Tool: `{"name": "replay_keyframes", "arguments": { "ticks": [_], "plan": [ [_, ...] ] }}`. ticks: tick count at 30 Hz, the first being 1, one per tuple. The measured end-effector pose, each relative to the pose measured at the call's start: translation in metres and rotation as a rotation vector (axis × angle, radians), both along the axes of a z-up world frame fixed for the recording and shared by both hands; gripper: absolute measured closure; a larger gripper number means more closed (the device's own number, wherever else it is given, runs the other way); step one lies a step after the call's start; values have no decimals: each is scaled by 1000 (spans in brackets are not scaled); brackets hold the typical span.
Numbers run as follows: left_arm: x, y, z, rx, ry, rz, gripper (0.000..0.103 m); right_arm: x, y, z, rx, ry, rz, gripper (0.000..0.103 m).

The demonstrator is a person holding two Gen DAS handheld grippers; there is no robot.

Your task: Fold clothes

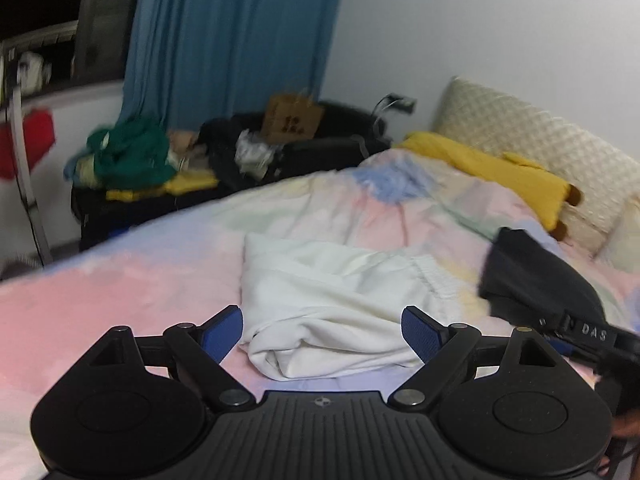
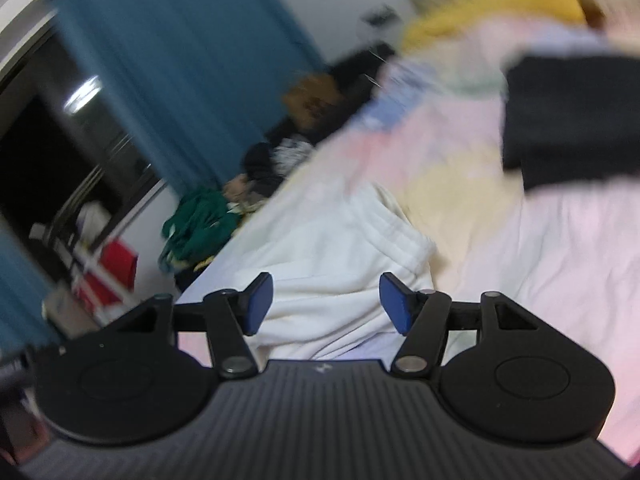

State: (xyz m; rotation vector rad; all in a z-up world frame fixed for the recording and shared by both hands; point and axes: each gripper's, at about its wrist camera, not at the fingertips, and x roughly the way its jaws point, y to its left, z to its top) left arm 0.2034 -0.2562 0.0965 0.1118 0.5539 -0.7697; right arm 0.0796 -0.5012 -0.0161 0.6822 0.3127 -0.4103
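Observation:
A white garment with an elastic waistband lies folded over on the pastel bedcover. My left gripper hangs above its near edge, jaws wide open, blue pads clear of the cloth. In the right wrist view the same white garment shows beyond my right gripper, whose jaws also stand open with nothing pressed between them. A black garment lies to the right of the white one; in the right wrist view the black garment is at the upper right. That view is tilted and blurred.
A yellow plush toy and a cream pillow lie at the bed's head. Beyond the far bed edge stands a black suitcase with a paper bag, and green clothes. A blue curtain hangs behind.

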Motion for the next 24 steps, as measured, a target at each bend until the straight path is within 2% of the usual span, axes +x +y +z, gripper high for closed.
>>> {"name": "replay_keyframes", "arguments": {
  "ticks": [1, 2, 6, 8, 11, 17, 24],
  "plan": [
    [-15, 6, 5, 0, -22, 6, 3, -9, 7, 10, -41, -3, 14, 29],
    [-31, 13, 10, -5, -43, 20, 2, -18, 14, 20, -82, -6, 28, 18],
    [-88, 34, 24, -16, -96, 49, 0, -55, 35, 48, -178, -34, 52, 17],
    [-113, 44, 29, -26, -114, 65, 0, -70, 46, 57, -203, -40, 64, 9],
    [-145, 60, 30, -47, -121, 101, 0, -97, 70, 69, -261, -46, 60, 9],
    [-183, 78, 15, -26, -147, 205, 0, -106, 95, 59, -332, -13, 91, 8],
    [-187, 87, -10, -2, -150, 297, 0, -98, 119, 39, -395, 14, 115, 9]
  ]
}}
